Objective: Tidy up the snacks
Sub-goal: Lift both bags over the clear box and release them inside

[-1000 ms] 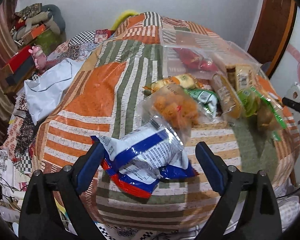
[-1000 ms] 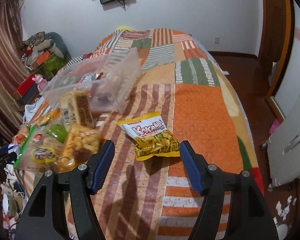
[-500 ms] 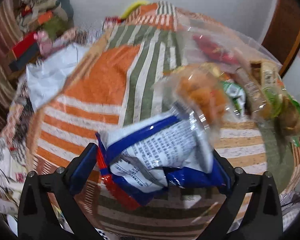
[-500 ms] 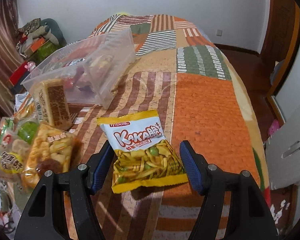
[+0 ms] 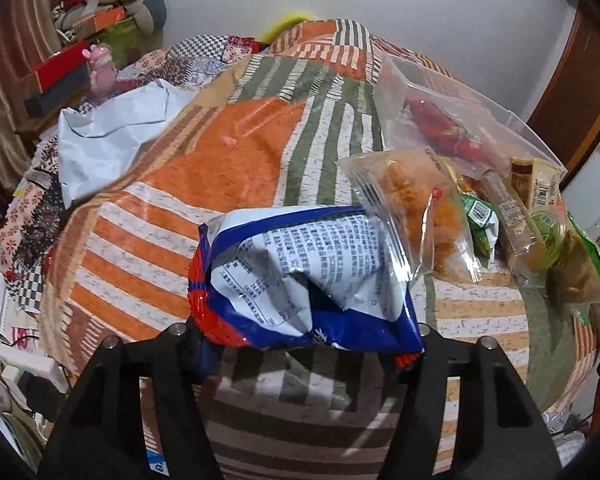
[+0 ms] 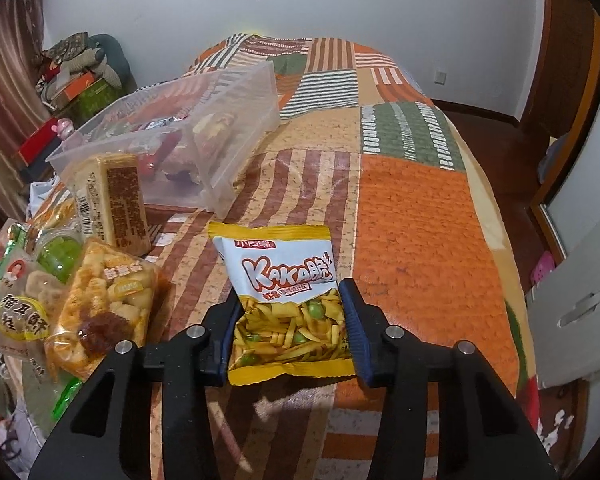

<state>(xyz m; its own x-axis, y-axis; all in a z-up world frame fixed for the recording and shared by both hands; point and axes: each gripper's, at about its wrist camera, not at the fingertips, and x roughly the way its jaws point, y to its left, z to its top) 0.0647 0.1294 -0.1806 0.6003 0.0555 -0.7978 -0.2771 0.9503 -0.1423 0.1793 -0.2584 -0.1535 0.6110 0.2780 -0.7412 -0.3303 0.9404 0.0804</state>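
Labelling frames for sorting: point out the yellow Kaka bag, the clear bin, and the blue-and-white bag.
yellow Kaka bag (image 6: 284, 276), right wrist view, printed front.
clear bin (image 6: 236, 128), right wrist view, side wall.
blue-and-white bag (image 5: 300, 264), left wrist view, printed back.

You have one clear plastic storage bin (image 6: 220, 136) at 11 o'clock | one yellow-and-white Kaka snack bag (image 6: 288, 300) at 6 | one blue, white and red crinkled snack bag (image 5: 300, 276) at 6 | two black two-finger grippers (image 5: 300, 344) (image 6: 292, 324) | one clear pouch of orange puffs (image 5: 412, 208) at 2
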